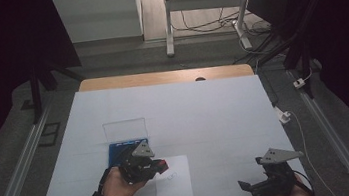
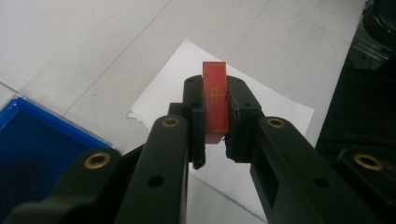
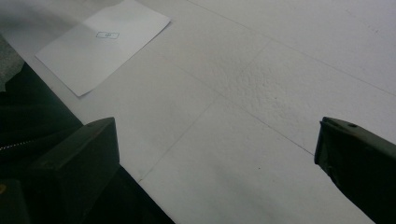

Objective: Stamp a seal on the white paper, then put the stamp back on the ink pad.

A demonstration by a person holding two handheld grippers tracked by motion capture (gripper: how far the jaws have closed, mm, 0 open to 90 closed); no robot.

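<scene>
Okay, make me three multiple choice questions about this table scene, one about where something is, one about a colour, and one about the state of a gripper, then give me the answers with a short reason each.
1. Where does the sheet of white paper lie on the table?
A. at the far edge
B. near the person's edge, right of the blue case
C. inside the blue case

2. What colour is the small stamp between the left gripper's jaws?
A. red
B. green
C. white

3. How do the right gripper's jaws stand?
A. shut on the paper
B. shut on nothing
C. wide apart, nothing between them

Answers: 1 B, the high view shows it beside the case, near the hands. 2 A, the left gripper view shows a red face with gold lines. 3 C, the right gripper view shows bare table between them.
</scene>
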